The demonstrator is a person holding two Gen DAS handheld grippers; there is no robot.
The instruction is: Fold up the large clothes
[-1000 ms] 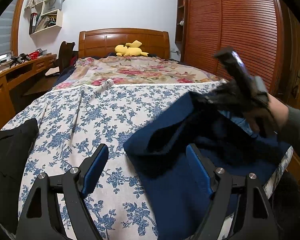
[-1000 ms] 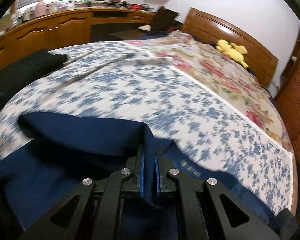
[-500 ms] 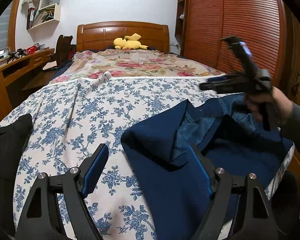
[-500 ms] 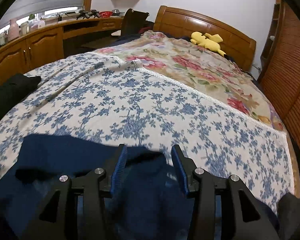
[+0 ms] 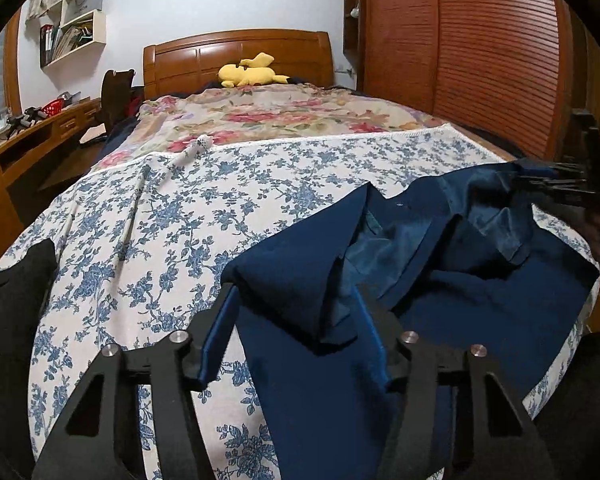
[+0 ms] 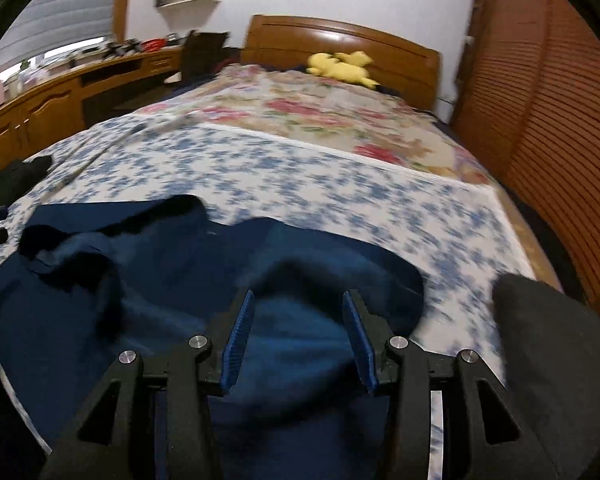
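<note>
My left gripper (image 5: 296,332) narrows its jaws around a raised fold of the navy jacket (image 5: 440,300), the pads not yet pressing on cloth. A second ago those jaws stood wider, with the fold only ahead of them. My right gripper (image 6: 298,340), which was clamped on the jacket's edge a second ago, now hangs half open over the cloth and holds nothing; it has swung off to the jacket's far side. The jacket lies rumpled just ahead of both grippers, lining showing, on the floral sheet (image 5: 148,240) at the near end of the bed. I judge one flap laid over, the next fold about to be picked up.
</note>
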